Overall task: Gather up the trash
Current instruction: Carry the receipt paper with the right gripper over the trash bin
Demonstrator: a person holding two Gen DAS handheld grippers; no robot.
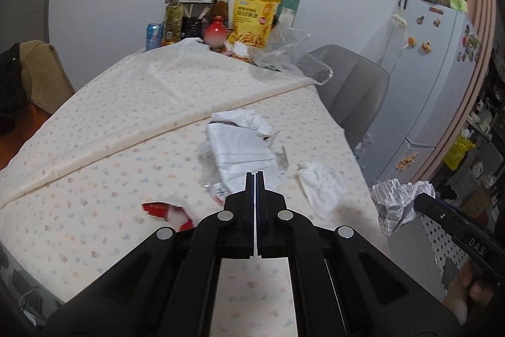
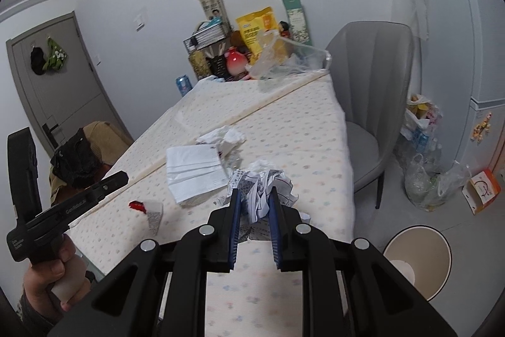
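The right gripper [image 2: 255, 204] clamped a crumpled printed paper [image 2: 263, 185] above the table [image 2: 315, 128], its lower part hidden; the left gripper [image 1: 255, 179] was closed, empty.

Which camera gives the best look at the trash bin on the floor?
The right wrist view: the trash bin shows its open round rim, below the table edge, right of the right gripper holding the crumpled paper. The left wrist view doesn't show it.

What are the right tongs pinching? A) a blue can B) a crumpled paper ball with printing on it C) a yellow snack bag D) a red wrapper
B: the right tongs are squeezed on the crumpled paper ball, while the red wrapper, blue can and yellow snack bag stay on the table.
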